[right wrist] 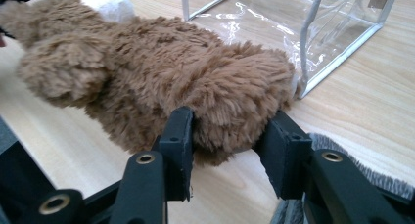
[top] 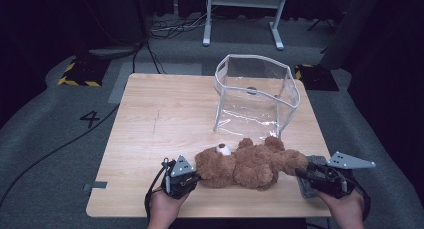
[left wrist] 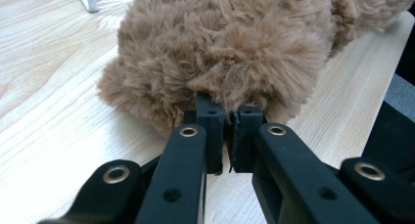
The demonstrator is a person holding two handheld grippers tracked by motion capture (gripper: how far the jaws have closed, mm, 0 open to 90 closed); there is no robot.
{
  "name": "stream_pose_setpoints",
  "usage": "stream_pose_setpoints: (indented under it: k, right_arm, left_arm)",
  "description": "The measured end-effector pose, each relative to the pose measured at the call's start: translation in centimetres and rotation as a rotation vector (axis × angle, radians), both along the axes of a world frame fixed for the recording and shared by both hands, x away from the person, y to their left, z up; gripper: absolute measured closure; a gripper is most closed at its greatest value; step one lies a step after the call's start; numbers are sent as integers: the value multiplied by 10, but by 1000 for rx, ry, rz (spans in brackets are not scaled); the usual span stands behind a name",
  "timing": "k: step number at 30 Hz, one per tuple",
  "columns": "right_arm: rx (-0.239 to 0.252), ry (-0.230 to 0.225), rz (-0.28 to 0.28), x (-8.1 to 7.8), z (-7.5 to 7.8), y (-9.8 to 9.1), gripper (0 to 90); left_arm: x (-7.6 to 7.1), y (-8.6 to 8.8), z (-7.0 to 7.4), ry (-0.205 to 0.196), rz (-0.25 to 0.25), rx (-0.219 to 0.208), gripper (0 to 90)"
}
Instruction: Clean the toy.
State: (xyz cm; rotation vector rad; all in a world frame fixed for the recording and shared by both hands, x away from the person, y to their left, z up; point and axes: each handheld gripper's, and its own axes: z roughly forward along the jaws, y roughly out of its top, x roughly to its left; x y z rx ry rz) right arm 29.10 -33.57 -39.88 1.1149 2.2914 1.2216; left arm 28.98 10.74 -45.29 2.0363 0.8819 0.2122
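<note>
At the lower middle of the high view, a shaggy brown plush bear (top: 245,164) lies on the pale wooden surface (top: 150,124). The left claw (top: 192,178) pinches its fur; the right claw (top: 300,173) stands parted around a limb. Behind, upper right, stands a clear, white-edged plastic bag (top: 255,96).

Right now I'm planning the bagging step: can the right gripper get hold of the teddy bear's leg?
Probably yes: the right gripper already straddles the teddy bear, its open jaws on both sides of the leg.
</note>
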Motion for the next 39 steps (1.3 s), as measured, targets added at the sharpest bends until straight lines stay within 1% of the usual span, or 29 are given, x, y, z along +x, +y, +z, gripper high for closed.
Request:
stream_pose_setpoints:
  k: [2,5,11,14,16,17,18,22,26,29,30,31,32,33,34,36,39]
  right_arm:
    - [1,-4,1,-7,1,-1,580]
    - [-9,-25,3,-19,4,0,576]
    - [5,-52,13,-44,8,-1,588]
    - [1,-49,35,-52,4,4,593]
    - [-22,-45,52,-53,-2,11,597]
    - [-37,-44,60,-52,-6,15,597]
    - [-41,-40,66,-50,-9,17,596]
    - [-45,-1,92,-38,-28,29,597]
    - [-52,10,102,-28,-41,37,596]
    - [-50,35,107,-19,-50,42,587]
    - [-53,35,111,-16,-54,44,575]
    - [-51,36,127,-13,-58,46,537]
    - [-53,43,135,-11,-60,47,518]
    - [-53,43,135,-11,-60,47,518]
    - [-72,63,149,-4,-66,52,497]
    - [-86,68,155,-1,-71,56,511]
    - [-94,58,150,1,-71,58,605]
  left_arm:
    - [1,0,0,5,7,3,858]
    - [1,-2,0,15,17,3,858]
    - [1,-2,0,16,21,-1,858]
    - [1,-2,0,15,20,-2,858]
    - [1,-2,0,14,19,-3,858]
    - [1,-2,0,14,19,-3,858]
    - [1,-2,0,14,19,-4,858]
    - [1,-2,0,8,19,-3,858]
    - [1,-2,0,5,20,-5,857]
    - [0,-1,-1,9,19,-11,857]
    - [0,-1,-1,8,17,-11,857]
    - [0,-1,-1,8,18,-12,857]
    - [0,-1,-1,8,18,-12,856]
    - [0,-1,-1,8,16,-14,856]
    - [1,-1,-1,9,14,-16,856]
    - [0,-1,-1,6,13,-14,857]
    - [1,0,-2,9,7,-19,857]
